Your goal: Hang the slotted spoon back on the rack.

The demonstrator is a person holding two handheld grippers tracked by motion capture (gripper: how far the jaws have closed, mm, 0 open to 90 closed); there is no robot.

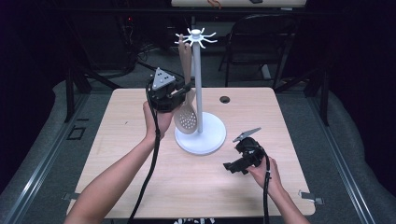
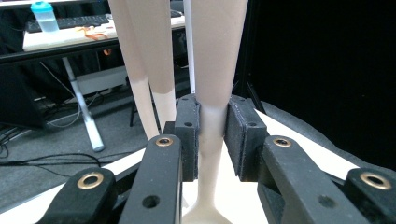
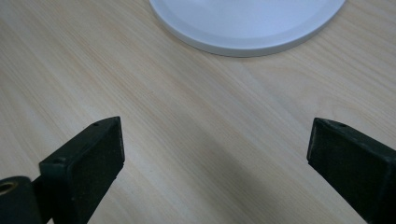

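Observation:
A white utensil stand [image 1: 197, 84] with a hooked crown and a round base [image 1: 208, 137] rises from the middle of the wooden table [image 1: 140, 172]. A beige slotted spoon [image 1: 186, 119] hangs beside its pole, bowl down near the base. My left gripper [image 1: 180, 93] is shut on the spoon's handle [image 2: 211, 135], both pads pressing its narrow neck. Other beige handles [image 2: 159, 65] hang just behind it. My right gripper [image 1: 231, 167] rests low over the table at the front right, open, its jaws [image 3: 215, 154] wide apart above bare wood near the stand's base [image 3: 247, 28].
A cable hole [image 1: 225, 99] sits in the table's far side. A dark chair [image 1: 261, 42] stands behind the table. Beyond it, a desk [image 2: 70, 35] holds a keyboard and a bottle. Cables trail from both grippers toward the front edge.

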